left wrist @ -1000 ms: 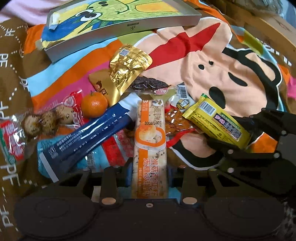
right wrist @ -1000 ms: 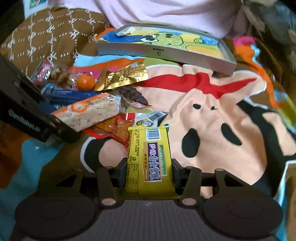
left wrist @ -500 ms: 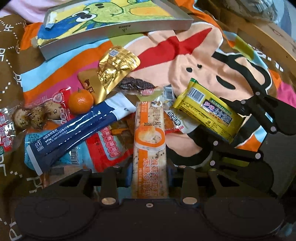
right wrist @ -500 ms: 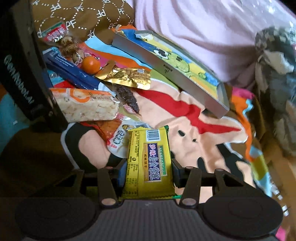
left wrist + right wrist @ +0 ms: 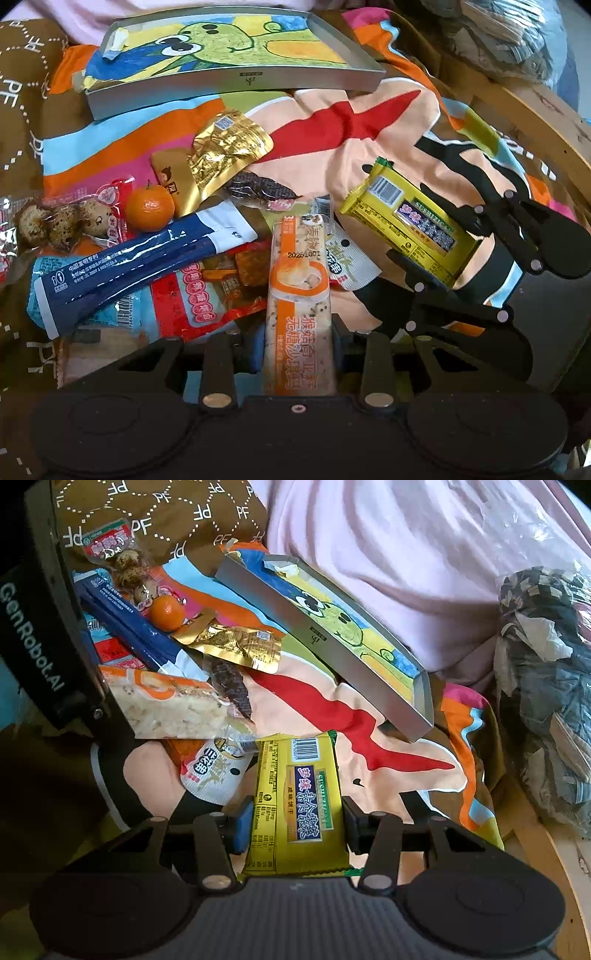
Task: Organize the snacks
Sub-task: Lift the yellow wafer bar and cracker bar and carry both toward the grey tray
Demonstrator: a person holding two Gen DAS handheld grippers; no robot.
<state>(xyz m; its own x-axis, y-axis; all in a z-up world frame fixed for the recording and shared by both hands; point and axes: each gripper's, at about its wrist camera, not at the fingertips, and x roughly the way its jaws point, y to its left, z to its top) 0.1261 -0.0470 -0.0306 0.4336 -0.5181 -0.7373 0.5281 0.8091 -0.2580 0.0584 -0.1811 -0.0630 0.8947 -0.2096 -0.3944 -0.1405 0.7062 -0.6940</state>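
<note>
The left gripper point(image 5: 299, 343) is closed on a long orange and white snack bar in clear wrapper point(image 5: 300, 291), which sticks out forward between its two fingers. The right gripper point(image 5: 291, 823) is closed on a flat yellow biscuit packet with a blue label and a barcode point(image 5: 297, 801); in the left wrist view this same packet point(image 5: 410, 218) shows at the right, in front of the black linkage of the right gripper point(image 5: 491, 258). Under both lies a colourful cartoon bedspread point(image 5: 362, 122), and the other snacks make a heap on its left part: a crumpled gold foil pouch point(image 5: 225, 155), a small orange mandarin point(image 5: 149, 208), a long dark blue sachet with white end point(image 5: 136, 258), a red packet with dried tofu pieces point(image 5: 214, 295) and a clear pack of speckled quail eggs point(image 5: 62, 221). At the far edge of the bedspread lies a shallow grey metal box with a green cartoon drawing inside point(image 5: 229, 59), tilted, well apart from both grippers.
</note>
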